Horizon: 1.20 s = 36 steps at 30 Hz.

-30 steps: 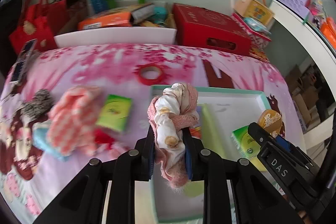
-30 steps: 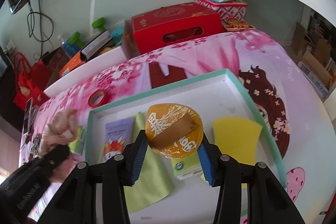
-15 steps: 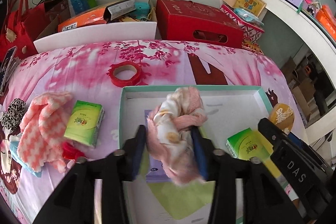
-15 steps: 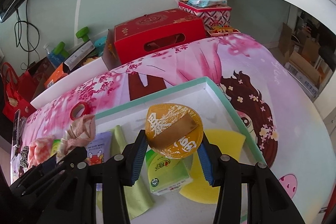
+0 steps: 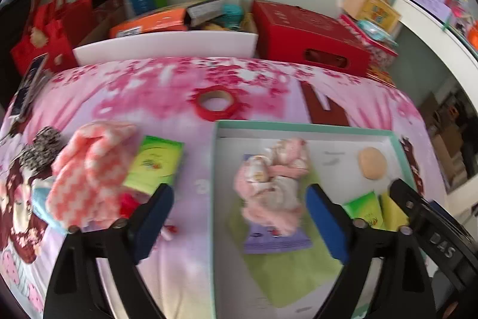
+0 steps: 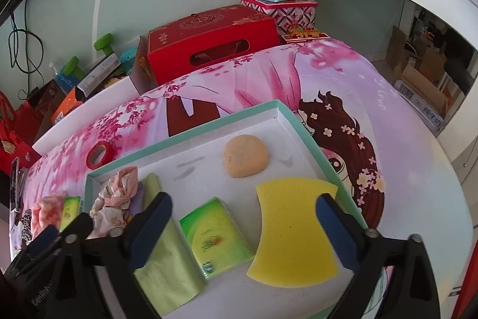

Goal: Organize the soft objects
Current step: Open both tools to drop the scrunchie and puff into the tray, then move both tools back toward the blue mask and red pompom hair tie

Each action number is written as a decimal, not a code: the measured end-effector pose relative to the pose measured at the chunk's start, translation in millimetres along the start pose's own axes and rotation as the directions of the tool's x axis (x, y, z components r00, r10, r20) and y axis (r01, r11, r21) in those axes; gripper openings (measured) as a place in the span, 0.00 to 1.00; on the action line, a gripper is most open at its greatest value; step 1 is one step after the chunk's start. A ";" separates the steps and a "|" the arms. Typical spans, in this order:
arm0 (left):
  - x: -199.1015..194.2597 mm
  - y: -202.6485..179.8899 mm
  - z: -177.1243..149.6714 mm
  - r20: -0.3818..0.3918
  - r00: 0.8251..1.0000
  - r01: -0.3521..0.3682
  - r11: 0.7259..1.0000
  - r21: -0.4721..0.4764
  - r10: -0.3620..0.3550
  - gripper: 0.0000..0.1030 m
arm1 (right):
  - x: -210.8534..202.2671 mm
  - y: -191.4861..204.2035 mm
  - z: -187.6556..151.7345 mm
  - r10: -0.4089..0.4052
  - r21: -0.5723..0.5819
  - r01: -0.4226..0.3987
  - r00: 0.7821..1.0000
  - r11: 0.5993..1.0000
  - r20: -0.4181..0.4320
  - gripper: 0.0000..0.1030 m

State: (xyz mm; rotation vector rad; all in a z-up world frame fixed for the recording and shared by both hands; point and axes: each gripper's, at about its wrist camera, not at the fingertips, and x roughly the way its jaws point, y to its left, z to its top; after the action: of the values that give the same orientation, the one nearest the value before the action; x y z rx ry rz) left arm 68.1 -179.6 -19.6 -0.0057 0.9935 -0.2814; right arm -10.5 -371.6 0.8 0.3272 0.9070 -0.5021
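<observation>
The teal-rimmed white tray (image 6: 191,130) lies on the pink bedspread. My left gripper (image 5: 239,199) hangs over its left part with the jaws opening wide. The pink crumpled cloth (image 5: 274,184) lies loose in the tray between them, touching neither pad, and also shows in the right wrist view (image 6: 116,199). My right gripper (image 6: 243,205) hovers over the tray's middle, its jaws opening too, with nothing pressed between them. The round orange puff (image 6: 246,156) rests near the tray's far side, beyond the fingers.
The tray also holds a yellow sponge (image 6: 294,232), a green tissue pack (image 6: 215,236), a green cloth (image 6: 167,259) and a purple pack (image 5: 274,238). Left of it lie a checked orange cloth (image 5: 89,166), another tissue pack (image 5: 155,163) and a red tape roll (image 5: 213,103).
Both grippers spread their jaws. The left one let go of the pink cloth, and the right one let go of the orange puff. Both things now lie in the tray.
</observation>
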 end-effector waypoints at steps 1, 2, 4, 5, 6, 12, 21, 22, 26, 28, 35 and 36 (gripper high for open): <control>-0.7 4.3 -0.1 0.005 1.000 -0.011 1.000 -0.014 0.011 0.96 | -0.2 -0.3 -0.2 0.000 -0.001 0.000 1.000 1.000 0.001 1.00; -1.2 7.5 -0.5 0.007 1.000 -0.017 1.000 -0.023 0.017 0.97 | -0.4 -0.5 -0.3 0.000 -0.001 0.000 1.000 1.000 0.000 1.00; -2.4 14.7 -0.2 0.009 0.999 -0.035 0.999 -0.041 0.035 0.97 | -0.1 -1.1 -0.5 0.000 0.001 0.000 1.000 1.000 -0.003 1.00; -2.7 18.4 -0.6 0.010 0.999 -0.046 0.998 -0.049 0.047 0.97 | 0.4 -1.4 -0.4 0.000 0.002 0.000 1.000 1.000 -0.006 1.00; -2.7 20.9 -0.7 0.009 0.999 -0.053 0.997 -0.053 0.054 0.97 | 1.1 -1.8 -0.6 0.000 0.003 0.000 1.000 1.000 -0.009 1.00; -1.6 35.6 -4.2 -0.019 0.996 -0.090 0.992 -0.089 0.089 0.97 | 1.6 -2.1 -1.5 -0.004 0.001 0.004 1.000 1.000 -0.019 1.00; -11.5 59.4 -8.5 -0.025 0.994 -0.112 0.983 -0.145 0.110 0.97 | -4.7 3.8 -3.2 0.027 -0.013 -0.027 1.000 1.000 -0.003 1.00; -12.4 62.8 -8.5 -0.029 0.993 -0.118 0.982 -0.151 0.115 0.97 | -5.2 5.4 -3.7 0.028 -0.019 -0.028 1.000 0.999 -0.002 1.00; -17.1 85.3 -10.9 -0.074 0.990 -0.136 0.973 -0.187 0.124 0.97 | -8.4 15.2 -4.7 0.026 -0.067 -0.026 1.000 0.997 0.003 1.00; -21.9 98.0 -11.0 -0.076 0.986 -0.160 0.966 -0.202 0.148 0.97 | -12.8 21.3 -5.5 0.047 -0.081 -0.045 0.999 0.996 0.012 1.00; -60.8 156.1 -9.3 -0.020 0.960 -0.271 0.916 -0.296 0.278 0.97 | -29.5 55.7 -11.4 0.165 -0.130 -0.159 0.986 0.979 0.037 1.00; -66.5 165.2 -10.2 -0.014 0.956 -0.282 0.907 -0.312 0.292 0.97 | -30.7 65.2 -13.5 0.180 -0.147 -0.173 0.983 0.974 0.036 1.00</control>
State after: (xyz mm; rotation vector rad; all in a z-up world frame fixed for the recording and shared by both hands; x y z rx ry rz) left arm 63.8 -3.4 7.8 -0.1502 0.9826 0.1486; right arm 0.2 -302.1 21.9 0.2610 0.8526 -0.2780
